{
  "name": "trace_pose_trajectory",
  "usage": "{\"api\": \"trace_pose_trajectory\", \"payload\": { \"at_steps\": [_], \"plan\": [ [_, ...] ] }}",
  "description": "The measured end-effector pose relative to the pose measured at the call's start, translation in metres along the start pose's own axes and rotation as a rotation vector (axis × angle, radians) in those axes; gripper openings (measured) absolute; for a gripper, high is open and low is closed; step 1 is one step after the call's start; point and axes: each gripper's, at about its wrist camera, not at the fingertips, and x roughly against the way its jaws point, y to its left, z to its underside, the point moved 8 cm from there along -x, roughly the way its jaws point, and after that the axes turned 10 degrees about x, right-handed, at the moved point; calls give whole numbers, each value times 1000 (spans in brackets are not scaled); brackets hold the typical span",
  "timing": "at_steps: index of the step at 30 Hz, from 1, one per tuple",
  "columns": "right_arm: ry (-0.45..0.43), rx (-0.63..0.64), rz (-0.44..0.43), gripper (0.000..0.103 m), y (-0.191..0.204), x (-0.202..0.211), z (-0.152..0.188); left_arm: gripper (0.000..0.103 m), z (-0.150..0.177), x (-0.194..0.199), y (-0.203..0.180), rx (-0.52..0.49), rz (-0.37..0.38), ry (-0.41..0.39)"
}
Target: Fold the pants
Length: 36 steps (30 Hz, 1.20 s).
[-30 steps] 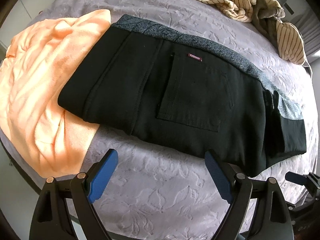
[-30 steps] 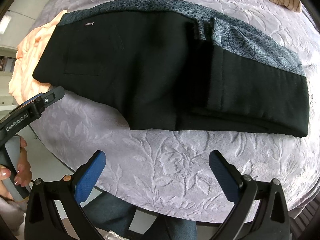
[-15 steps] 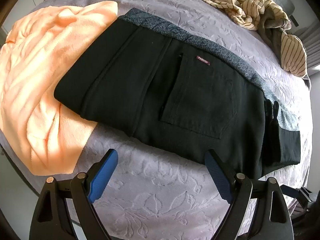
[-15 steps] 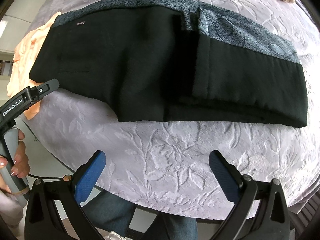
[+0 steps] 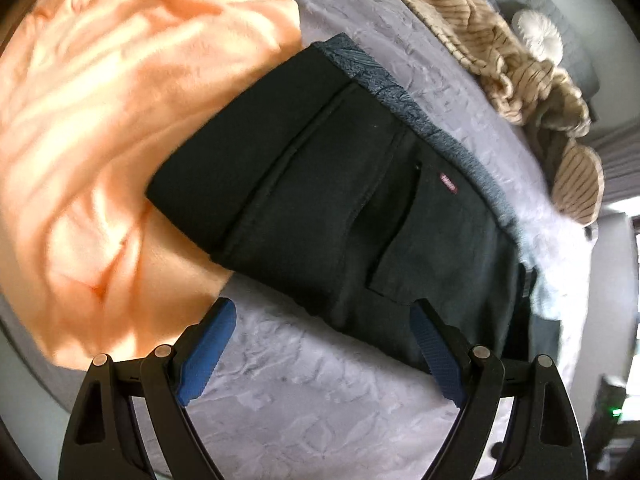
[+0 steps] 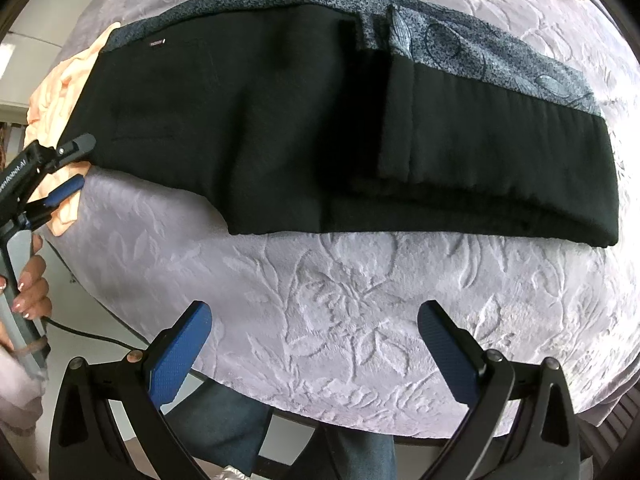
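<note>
The black pants (image 6: 320, 128) already look folded into a long flat strip just ahead of both grippers, maybe one more fold left. Left gripper (image 5: 322, 344) and right gripper (image 6: 314, 344) both gape wide, empty. Underneath: a lilac embossed bedspread (image 6: 320, 300), with an orange towel (image 5: 100, 140) beyond the left gripper.

The black pants (image 6: 280, 128) lie folded into a long flat band across a lilac bedspread (image 6: 360, 300) embossed with leaves. A grey patterned lining shows along the far edge as a strip. One end is doubled back on itself, making a thicker layered block with a soft rounded fold. The other end, with a back pocket and a small red label near the lining, rests partly on an orange cloth (image 5: 100, 140). The fabric lies smooth and unwrinkled.
</note>
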Motion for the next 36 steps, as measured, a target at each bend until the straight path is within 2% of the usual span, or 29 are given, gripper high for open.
{"api": "trace_pose_trajectory", "payload": {
  "at_steps": [3, 7, 12, 14, 19, 21, 24, 25, 27, 28, 29, 30, 34, 36],
  "plan": [
    [6, 2, -6, 103, -2, -2, 3, 89, -3, -8, -2, 59, 110, 28],
    [11, 2, -3, 103, -5, -1, 2, 89, -10, -21, -6, 136, 210, 43],
    [13, -6, -15, 103, -10, -4, 2, 89, -22, -32, -4, 206, 238, 32],
    [6, -5, -27, 103, -7, -2, -3, 89, -24, -23, -7, 178, 214, -1],
    [-37, 0, -44, 103, -12, 13, -24, 89, -20, 13, -46, -6, 197, -104],
    [-62, -2, -50, 103, -17, 21, -34, 89, -22, 12, -52, -49, 166, -125],
    [-104, 5, -50, 103, -22, 37, -60, 87, -29, -9, -41, -19, 70, -98],
    [-118, 14, -48, 103, -23, 42, -69, 74, -31, -18, -33, -1, 28, -92],
    [-141, 38, -39, 103, -22, 50, -86, 55, -33, -24, -23, -6, -50, -100],
    [-151, 53, -39, 103, -19, 54, -95, 47, -32, -23, -23, -15, -62, -111],
    [-161, 72, -47, 103, -15, 60, -107, 44, -32, -19, -25, -40, -85, -141],
    [-167, 88, -58, 103, -10, 64, -118, 40, -30, -15, -29, -87, -112, -171],
    [-184, 164, -137, 103, 34, 83, -163, 38, -13, 0, -63, -397, -299, -343],
    [-175, 209, -189, 103, 59, 90, -187, 38, -10, -3, -69, -463, -351, -372]
  ]
}}
